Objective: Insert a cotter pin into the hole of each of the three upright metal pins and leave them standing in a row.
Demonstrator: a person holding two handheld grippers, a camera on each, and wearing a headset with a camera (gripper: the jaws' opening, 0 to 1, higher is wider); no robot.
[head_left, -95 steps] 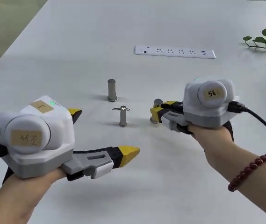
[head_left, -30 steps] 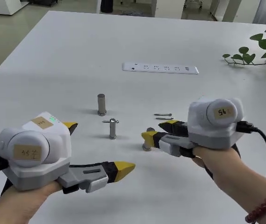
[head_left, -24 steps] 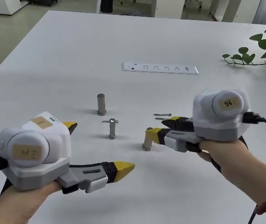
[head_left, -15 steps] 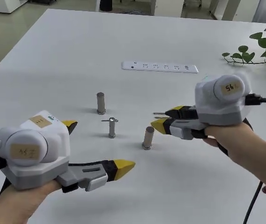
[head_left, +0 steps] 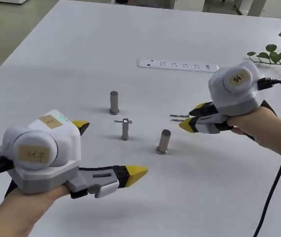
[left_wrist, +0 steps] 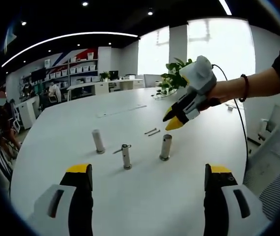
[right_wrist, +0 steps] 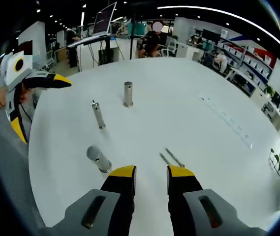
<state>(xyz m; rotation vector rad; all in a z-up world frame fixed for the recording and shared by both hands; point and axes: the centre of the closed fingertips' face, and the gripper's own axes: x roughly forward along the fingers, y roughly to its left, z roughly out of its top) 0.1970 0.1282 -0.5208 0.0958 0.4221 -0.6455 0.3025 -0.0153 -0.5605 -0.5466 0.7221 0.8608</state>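
Note:
Three metal pins stand on the white table: a bare far pin (head_left: pixel 114 102) (left_wrist: pixel 98 141) (right_wrist: pixel 128 94), a middle pin (head_left: pixel 126 129) (left_wrist: pixel 126 156) (right_wrist: pixel 98 114) with a cotter pin through its top, and a bare near pin (head_left: pixel 164 141) (left_wrist: pixel 165 147) (right_wrist: pixel 99 158). Two loose cotter pins (head_left: pixel 179 117) (left_wrist: pixel 152 132) (right_wrist: pixel 171 157) lie flat to the right. My right gripper (head_left: pixel 192 117) (left_wrist: pixel 171 119) (right_wrist: pixel 151 172) hovers just above them, jaws a narrow gap apart and empty. At the near left, my left gripper (head_left: pixel 108 148) (left_wrist: pixel 148 169) (right_wrist: pixel 39 105) is wide open and holds nothing.
A white power strip (head_left: pixel 178 65) (left_wrist: pixel 120 110) (right_wrist: pixel 227 119) lies at the back of the table. A green plant (head_left: pixel 278 52) (left_wrist: pixel 171 81) trails in at the far right. The right gripper's black cable (head_left: pixel 278 168) hangs over the right side.
My right gripper has let go of the near pin, leaving it upright, and has drawn back to the right over the loose cotter pins. The left gripper has stayed put.

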